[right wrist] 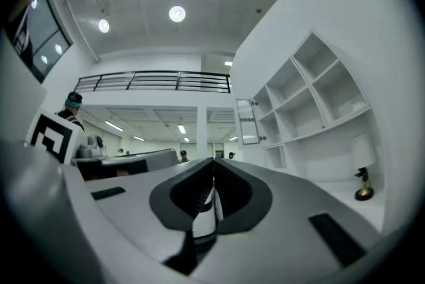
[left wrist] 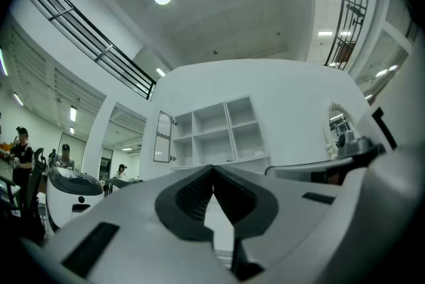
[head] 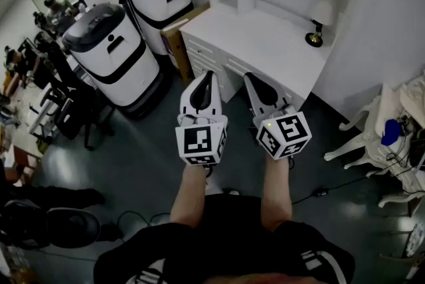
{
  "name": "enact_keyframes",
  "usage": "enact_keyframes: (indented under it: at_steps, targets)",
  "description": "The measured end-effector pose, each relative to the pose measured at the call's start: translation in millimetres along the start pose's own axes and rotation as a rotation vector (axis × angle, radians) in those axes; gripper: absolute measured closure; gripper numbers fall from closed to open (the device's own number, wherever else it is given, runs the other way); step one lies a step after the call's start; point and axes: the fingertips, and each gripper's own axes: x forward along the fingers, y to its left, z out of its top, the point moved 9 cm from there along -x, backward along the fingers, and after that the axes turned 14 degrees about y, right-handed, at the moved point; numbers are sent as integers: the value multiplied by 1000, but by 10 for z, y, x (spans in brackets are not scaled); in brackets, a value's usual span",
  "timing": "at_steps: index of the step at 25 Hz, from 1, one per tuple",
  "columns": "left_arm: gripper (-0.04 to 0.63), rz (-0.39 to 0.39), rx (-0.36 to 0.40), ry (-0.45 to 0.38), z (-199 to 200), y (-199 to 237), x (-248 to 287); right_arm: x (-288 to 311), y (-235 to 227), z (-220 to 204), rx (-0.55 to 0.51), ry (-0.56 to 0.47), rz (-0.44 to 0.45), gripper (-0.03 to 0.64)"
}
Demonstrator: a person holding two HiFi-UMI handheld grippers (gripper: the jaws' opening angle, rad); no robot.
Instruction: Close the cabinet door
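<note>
Left gripper (head: 208, 77): jaws pressed together with nothing between them, held out in front of the person and aimed toward the white desk (head: 265, 44)
Right gripper (head: 252, 79): jaws also pressed together and empty, just beside the left gripper
Cabinet door (left wrist: 163, 137): a narrow white-framed panel (seen nearly edge-on in the left gripper view), standing open at the left end of the shelf unit (left wrist: 222, 130), well apart from both grippers
Shelf unit: white open compartments rising above the desk against the wall
Desk: drawers along its front, a small lamp (head: 320, 20) near its back right
Left of desk: two tall white machines (head: 109, 54) with black bands
Background: several people far left
</note>
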Motion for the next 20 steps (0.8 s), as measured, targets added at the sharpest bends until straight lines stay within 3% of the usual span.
enact_keyframes:
  at_steps: [3,12,20]
  targets:
    - [583,3,-10,13,-41,-10,32,-57,-104,17,10,-39,-33,595]
    - [583,42,-18,34,-82,117,-22,106,-112,-9,37,-45,35,596]
    - [583,144,-66,86,-196,469,-268,436,332,-92,17,-26,231,597]
